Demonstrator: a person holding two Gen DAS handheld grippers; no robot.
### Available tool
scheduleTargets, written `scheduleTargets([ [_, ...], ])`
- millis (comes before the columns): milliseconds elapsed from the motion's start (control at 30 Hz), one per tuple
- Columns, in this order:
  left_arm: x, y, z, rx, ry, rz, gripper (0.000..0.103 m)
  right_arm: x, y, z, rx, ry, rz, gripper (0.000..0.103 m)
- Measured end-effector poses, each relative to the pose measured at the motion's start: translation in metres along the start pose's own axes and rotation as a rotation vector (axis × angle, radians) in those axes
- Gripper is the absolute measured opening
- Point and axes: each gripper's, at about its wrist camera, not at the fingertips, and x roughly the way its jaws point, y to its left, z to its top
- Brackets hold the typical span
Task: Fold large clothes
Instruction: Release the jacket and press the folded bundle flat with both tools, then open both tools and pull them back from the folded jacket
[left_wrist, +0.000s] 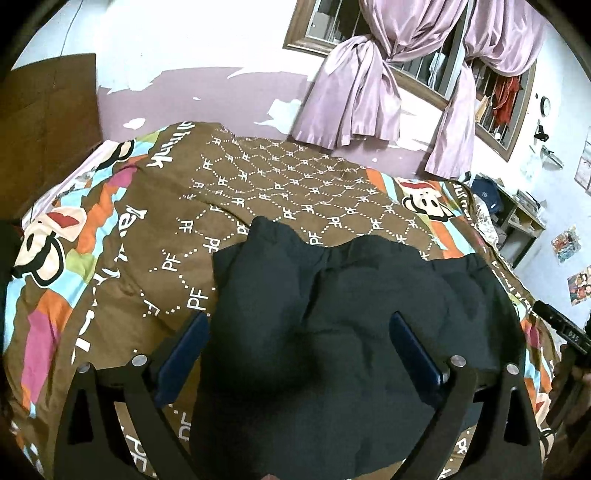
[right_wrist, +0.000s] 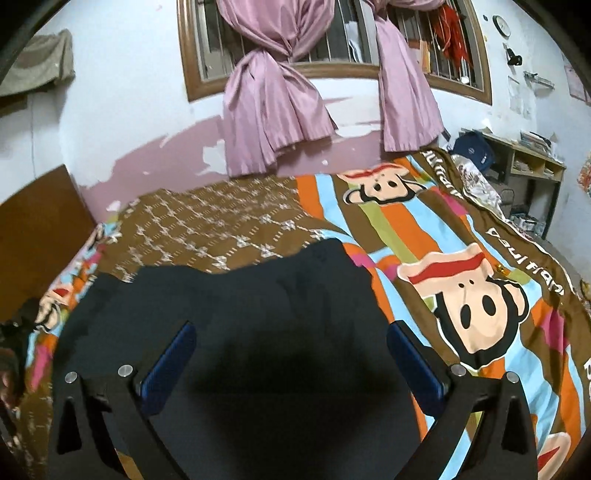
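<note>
Black woven garment (left_wrist: 351, 332), one item, lying on the bed over a brown printed bedspread (left_wrist: 258, 177); it appears already doubled into a broad, roughly rectangular bundle, with a gathered, puckered band along its far edge and soft creases across the middle. Left gripper (left_wrist: 299, 339): fingers spread wide above the cloth, grasping nothing. Right gripper (right_wrist: 291, 347): fingers likewise released, hanging over the garment's right half, empty. Bedspread: matte cotton-like fabric, dotted lattice with white letters, bordered by orange, blue, green and pink stripes and cartoon monkey faces (right_wrist: 476, 306). Pink satin-look curtains (right_wrist: 273, 122), knotted, hang at a barred window behind. Handling note: the next fold likely calls for pinching both layers at matching corners, lifting evenly, and laying edge to edge, since limp cloth would sag and skew if one side leads.
</note>
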Motion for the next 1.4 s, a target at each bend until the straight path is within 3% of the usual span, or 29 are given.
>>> scheduleTargets([
  [300, -0.053, -0.036, -0.001, 0.138, -0.026, -0.024, 0.096, -0.052, 0.031, -0.003, 0.044, 0.019, 0.062, 0.103],
  [633, -0.113, -0.067, -0.015, 0.211, -0.021, -0.065, 0.098, -0.119, 0.077, -0.001, -0.088, -0.014, 0.102, 0.103],
  [933, -0.173, -0.088, -0.034, 0.366, -0.136, -0.076, 0.099, -0.17, 0.102, -0.016, -0.179, -0.03, 0.141, 0.103],
  [1400, -0.204, -0.087, -0.071, 0.395, -0.109, -0.087, 0.101, -0.208, 0.102, -0.058, -0.185, -0.002, 0.125, 0.103],
])
